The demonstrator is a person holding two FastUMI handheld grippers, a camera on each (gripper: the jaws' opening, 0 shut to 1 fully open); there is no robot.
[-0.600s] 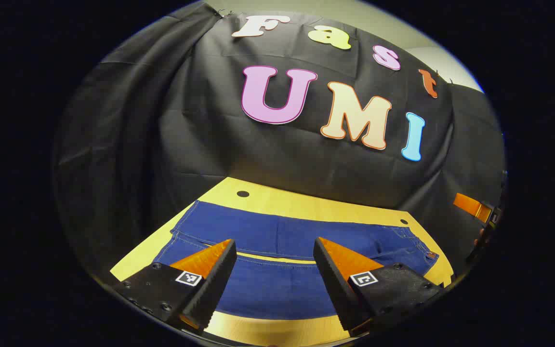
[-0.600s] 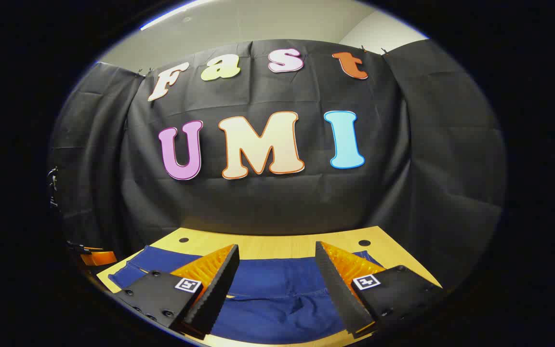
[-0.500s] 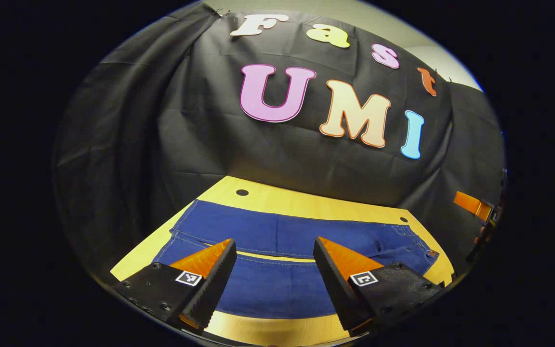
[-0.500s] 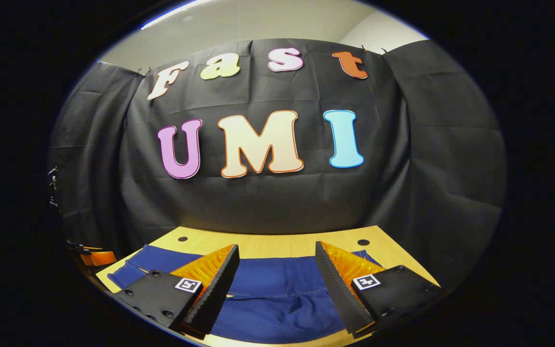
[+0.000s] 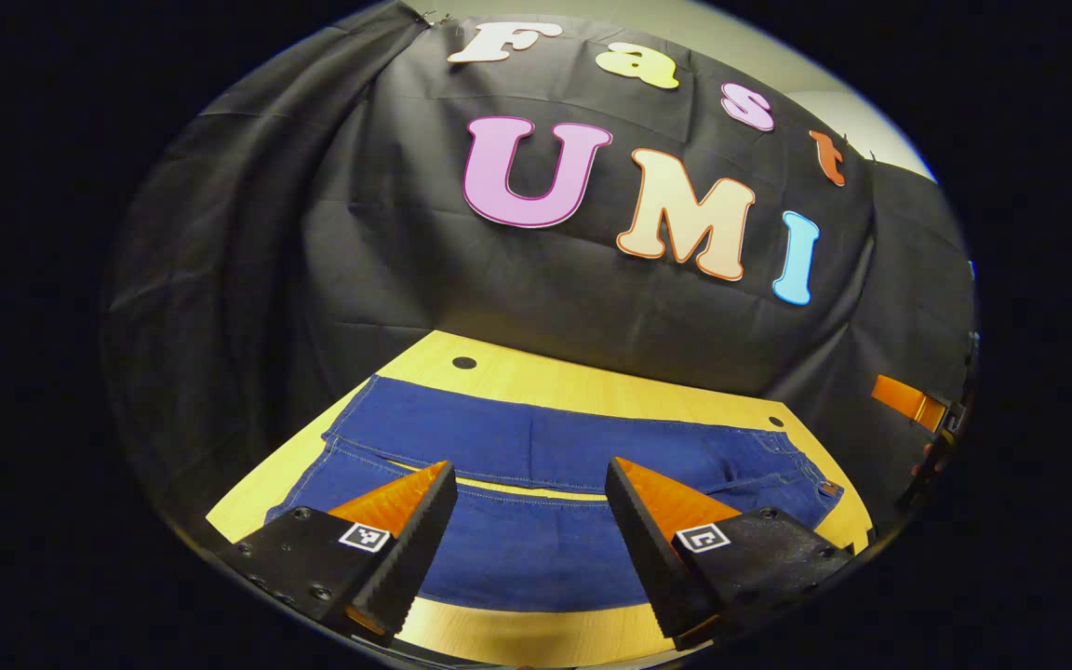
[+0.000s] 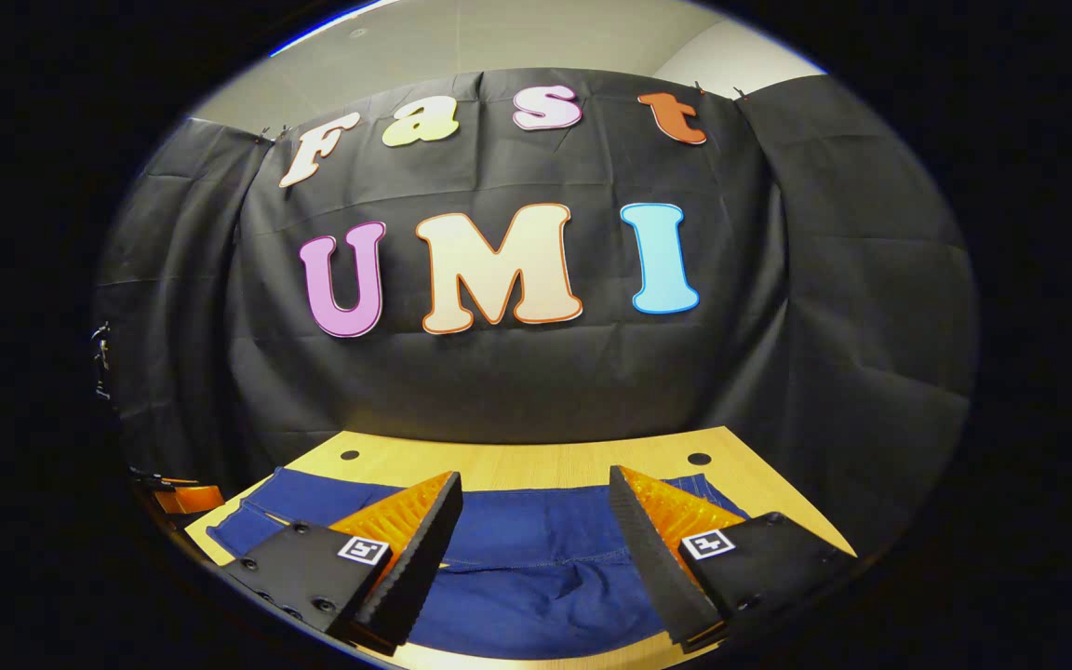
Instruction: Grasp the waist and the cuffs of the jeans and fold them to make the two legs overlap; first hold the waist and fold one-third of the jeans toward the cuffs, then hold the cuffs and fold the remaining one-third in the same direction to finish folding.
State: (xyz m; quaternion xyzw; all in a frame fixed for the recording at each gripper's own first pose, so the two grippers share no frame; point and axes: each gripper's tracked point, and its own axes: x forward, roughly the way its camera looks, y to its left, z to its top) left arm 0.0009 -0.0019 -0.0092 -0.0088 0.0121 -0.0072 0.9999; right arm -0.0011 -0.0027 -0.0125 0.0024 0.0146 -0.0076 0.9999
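Dark blue jeans [image 5: 536, 447] lie flat across the wooden table [image 5: 573, 386], both legs spread side by side, cuffs toward the left and the waist with its button at the right end in the left gripper view. My left gripper [image 5: 531, 468] hovers open above the near leg, nothing between its fingers. In the right gripper view the jeans [image 6: 536, 558] lie under my right gripper [image 6: 534, 479], which also stands open and empty above the cloth. The other gripper [image 5: 913, 400] shows at the far right of the left gripper view, and the other gripper [image 6: 187, 498] at the far left of the right gripper view.
The table has small round holes [image 5: 464, 362] near its back corners, another hole [image 6: 699, 459] at the right. The black cloth wall [image 6: 536, 372] hangs close behind the table's far edge. Bare wood shows along the front edge [image 5: 536, 633].
Both views have tilted down slightly: the wall has risen in the frame and more of the jeans and table shows. Both grippers stay open.
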